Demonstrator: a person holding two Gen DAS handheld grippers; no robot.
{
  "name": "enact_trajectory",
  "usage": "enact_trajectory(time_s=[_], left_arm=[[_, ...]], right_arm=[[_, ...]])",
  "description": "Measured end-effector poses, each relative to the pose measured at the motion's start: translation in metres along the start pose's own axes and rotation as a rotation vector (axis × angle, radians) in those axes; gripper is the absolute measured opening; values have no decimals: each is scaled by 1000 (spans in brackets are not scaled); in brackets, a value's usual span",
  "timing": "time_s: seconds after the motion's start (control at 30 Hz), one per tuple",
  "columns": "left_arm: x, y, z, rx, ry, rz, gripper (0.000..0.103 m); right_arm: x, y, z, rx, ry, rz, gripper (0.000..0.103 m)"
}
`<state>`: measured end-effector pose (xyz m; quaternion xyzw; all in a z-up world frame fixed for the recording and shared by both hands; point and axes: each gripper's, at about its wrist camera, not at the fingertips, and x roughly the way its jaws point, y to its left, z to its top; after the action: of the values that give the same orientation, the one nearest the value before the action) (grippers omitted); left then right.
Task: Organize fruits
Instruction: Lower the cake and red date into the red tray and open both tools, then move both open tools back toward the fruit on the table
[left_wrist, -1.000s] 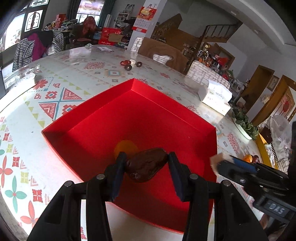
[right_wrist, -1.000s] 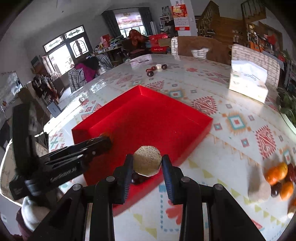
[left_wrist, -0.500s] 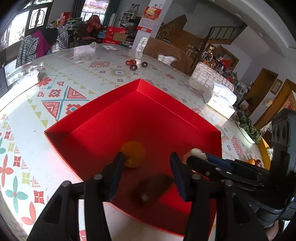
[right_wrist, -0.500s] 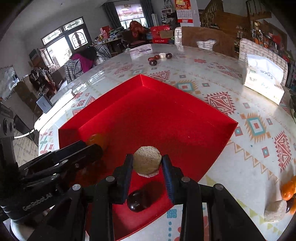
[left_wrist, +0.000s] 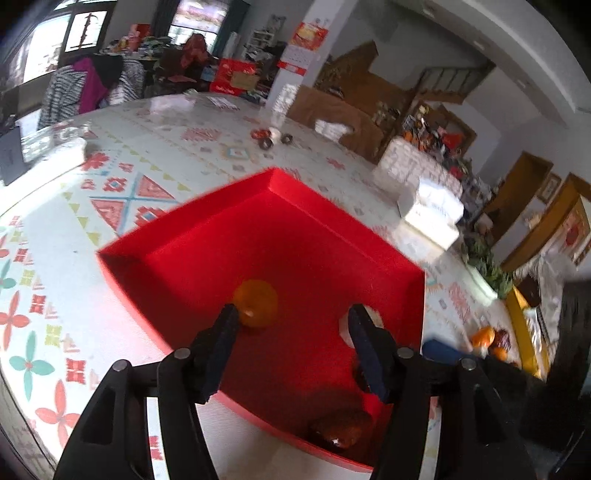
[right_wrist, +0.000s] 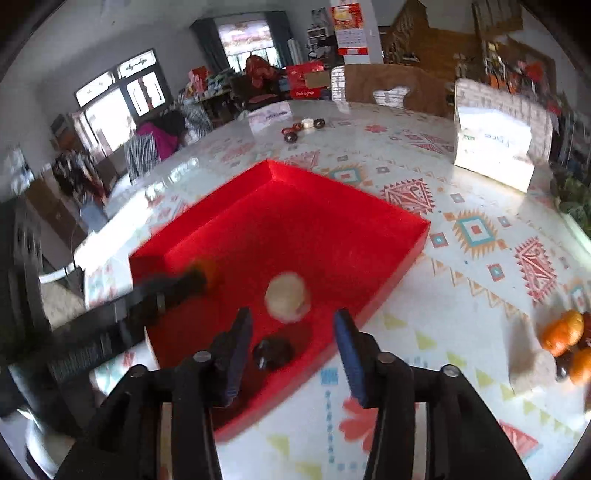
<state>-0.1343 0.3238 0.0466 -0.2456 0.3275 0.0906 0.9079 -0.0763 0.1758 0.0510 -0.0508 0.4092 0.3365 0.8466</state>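
Both sets of jaws have just been opening and stand apart with nothing between them. Right gripper (right_wrist: 291, 350) hangs above the pale round fruit (right_wrist: 288, 297), which sits loose in the red tray (right_wrist: 406, 221) near the dark fruit (right_wrist: 273, 352). Left gripper (left_wrist: 291, 347) hovers by the orange fruit (left_wrist: 255, 308). My advice: lift straight up clear of the tray wall, then go for the pile of fruit (right_wrist: 565, 343) on the table (right_wrist: 480, 295).
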Motion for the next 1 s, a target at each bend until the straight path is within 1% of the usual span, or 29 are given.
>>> enact_trajectory(time_s=[0.03, 0.07, 0.1, 0.13, 0.23, 0.27, 0.33, 0.57, 0.67, 0.73, 0.8, 0.87, 0.9, 1.0], left_arm=[[-4, 2, 1, -11, -12, 0, 61], [-10, 4, 3, -23, -25, -2, 61], [-13, 4, 3, -27, -30, -2, 62], [-17, 5, 3, -29, -36, -2, 63], [-27, 3, 2, -24, -48, -5, 64], [-30, 1, 2, -20, -50, -7, 64], [-34, -1, 1, -12, -55, -11, 64], [-51, -13, 0, 12, -76, -22, 64], [-57, -23, -3, 40, -80, -30, 65], [-61, -33, -5, 74, -84, -38, 67], [-65, -44, -8, 107, -89, -45, 70], [-68, -57, -11, 141, -86, -58, 71], [-68, -62, -13, 154, -82, -66, 71], [-69, -79, -20, 190, -74, -88, 72]], right_arm=[[-2, 5, -3, -17, -3, -14, 54], [-3, 10, -8, -37, -6, -45, 56], [-3, 17, -13, -66, -11, -109, 58], [-4, 20, -16, -81, -13, -138, 58], [3, 24, -24, -113, 14, -192, 58], [3, 24, -25, -110, 10, -193, 59], [2, 20, -26, -95, 7, -201, 63], [-12, 20, -35, -113, -27, -206, 68], [-20, 14, -38, -93, -44, -165, 68], [-38, 3, -42, -47, -95, -97, 68], [-56, -9, -48, -11, -146, -80, 68], [-71, -22, -54, 20, -184, -85, 68], [-83, -35, -60, 50, -205, -96, 68], [-107, -66, -75, 114, -223, -142, 68]])
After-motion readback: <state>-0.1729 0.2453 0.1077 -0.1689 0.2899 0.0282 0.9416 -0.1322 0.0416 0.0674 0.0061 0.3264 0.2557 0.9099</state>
